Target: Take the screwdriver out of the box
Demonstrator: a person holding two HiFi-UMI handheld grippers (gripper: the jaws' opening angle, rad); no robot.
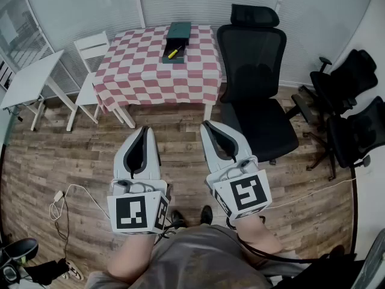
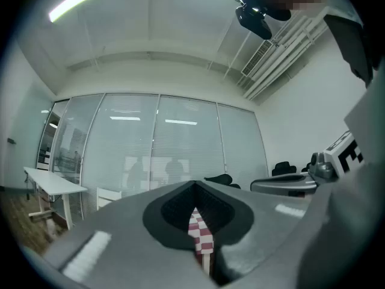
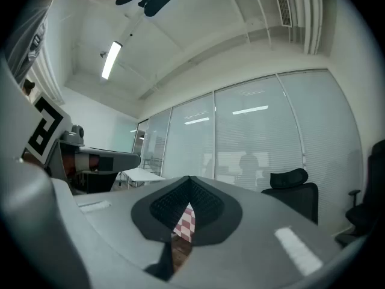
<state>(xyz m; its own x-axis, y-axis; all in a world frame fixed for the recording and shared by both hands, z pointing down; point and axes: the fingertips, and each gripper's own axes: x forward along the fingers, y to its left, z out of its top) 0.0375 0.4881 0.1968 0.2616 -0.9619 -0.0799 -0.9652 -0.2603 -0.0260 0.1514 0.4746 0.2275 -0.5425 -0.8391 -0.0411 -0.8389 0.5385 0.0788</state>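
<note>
A yellow-handled screwdriver [image 1: 173, 53] lies in the open dark green box [image 1: 178, 31]. The left gripper [image 1: 144, 129] and right gripper [image 1: 208, 125] are well apart from it, jaws together, empty.

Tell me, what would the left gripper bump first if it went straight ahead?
Probably the table: the left gripper points at its checked near edge, with only floor between. Depth is hard to judge.

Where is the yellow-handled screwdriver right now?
Head view, top centre: the yellow-handled screwdriver lies in the dark green box on the red-and-white checked table, left of the black office chair.
</note>
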